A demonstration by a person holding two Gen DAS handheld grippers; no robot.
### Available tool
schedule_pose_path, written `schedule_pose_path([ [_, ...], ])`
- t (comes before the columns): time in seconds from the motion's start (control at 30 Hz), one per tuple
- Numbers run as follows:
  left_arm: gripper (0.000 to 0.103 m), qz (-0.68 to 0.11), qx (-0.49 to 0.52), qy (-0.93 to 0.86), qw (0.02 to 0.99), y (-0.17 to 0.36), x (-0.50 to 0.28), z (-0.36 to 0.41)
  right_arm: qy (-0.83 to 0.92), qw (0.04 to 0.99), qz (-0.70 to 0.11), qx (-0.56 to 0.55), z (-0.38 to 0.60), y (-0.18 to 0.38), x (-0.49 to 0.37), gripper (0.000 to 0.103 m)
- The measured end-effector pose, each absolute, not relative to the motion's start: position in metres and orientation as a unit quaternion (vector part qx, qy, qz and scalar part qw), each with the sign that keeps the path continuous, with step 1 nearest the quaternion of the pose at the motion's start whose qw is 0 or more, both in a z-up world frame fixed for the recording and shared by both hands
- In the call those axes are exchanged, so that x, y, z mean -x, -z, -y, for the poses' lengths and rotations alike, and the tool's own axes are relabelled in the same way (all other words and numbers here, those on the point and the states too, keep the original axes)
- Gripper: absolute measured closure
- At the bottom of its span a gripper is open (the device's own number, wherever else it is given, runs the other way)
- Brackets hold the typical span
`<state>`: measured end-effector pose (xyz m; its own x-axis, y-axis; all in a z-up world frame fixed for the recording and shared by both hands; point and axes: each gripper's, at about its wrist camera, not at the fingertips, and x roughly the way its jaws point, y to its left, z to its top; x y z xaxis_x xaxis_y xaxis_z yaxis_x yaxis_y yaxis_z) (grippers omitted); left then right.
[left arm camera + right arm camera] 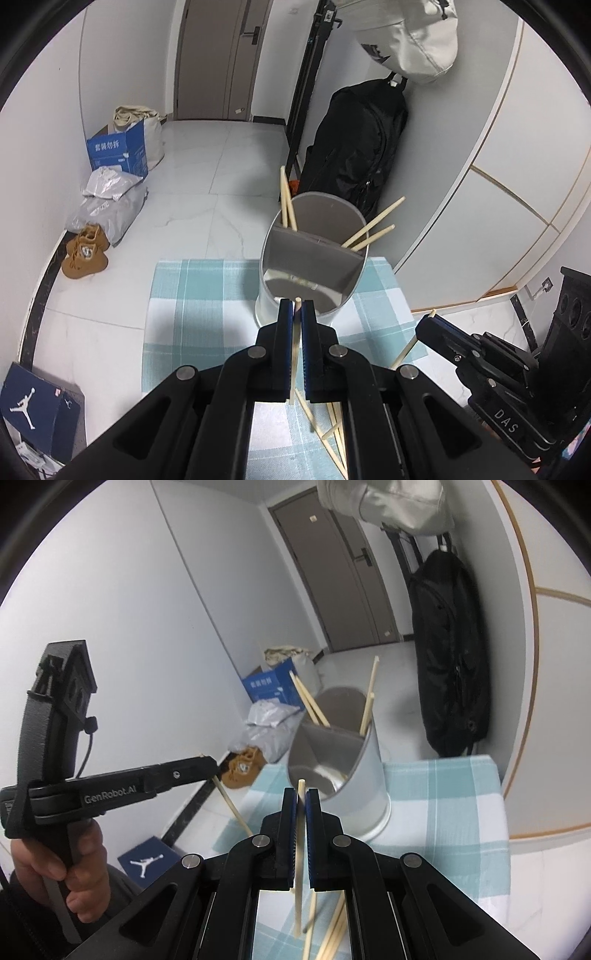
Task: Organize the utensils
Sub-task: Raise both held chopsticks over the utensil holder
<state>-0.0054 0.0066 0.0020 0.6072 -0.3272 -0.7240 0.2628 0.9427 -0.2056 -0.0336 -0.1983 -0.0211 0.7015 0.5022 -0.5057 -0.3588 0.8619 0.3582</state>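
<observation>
A: Right, where do things stand?

B: Each hand carries one pale wooden chopstick. The left gripper (pixel 296 308) has its fingers narrowed onto a chopstick (pixel 294 350), tip pointing toward the round grey divided utensil holder (pixel 314 258) on the teal checked cloth (pixel 192 295). The right gripper (pixel 301 797) pinches another chopstick (pixel 299 834) the same way, just near of the holder's rim.

A: So how should the drop go?

B: I'd say tilt the stick more upright, bring its tip over the near compartment, then ease the fingers apart so it slides in rather than bounces out.

A: Anything in the way?

B: Four chopsticks already lean out of the far compartment, two left, two right; their tops could be knocked. The two grippers sit close together, so one should go first. Loose chopsticks (pixel 332 930) lie on the cloth beneath the grippers, awaiting pickup. A black bag (pixel 354 147) hangs beyond the table, well apart.
</observation>
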Motion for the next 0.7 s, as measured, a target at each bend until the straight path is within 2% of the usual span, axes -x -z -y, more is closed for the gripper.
schedule_pose_path([
  [0.3, 0.102, -0.399, 0.025, 0.174, 0.9, -0.029, -0.003, 0.004, -0.233, 0.921, -0.286, -0.122, 0.207, -0.004, 0.024, 0.099],
  [0.7, 0.102, -0.368, 0.002, 0.196, 0.909, -0.079, -0.021, 0.019, -0.219, 0.936, -0.233, -0.144, 0.23, -0.068, -0.004, 0.099],
])
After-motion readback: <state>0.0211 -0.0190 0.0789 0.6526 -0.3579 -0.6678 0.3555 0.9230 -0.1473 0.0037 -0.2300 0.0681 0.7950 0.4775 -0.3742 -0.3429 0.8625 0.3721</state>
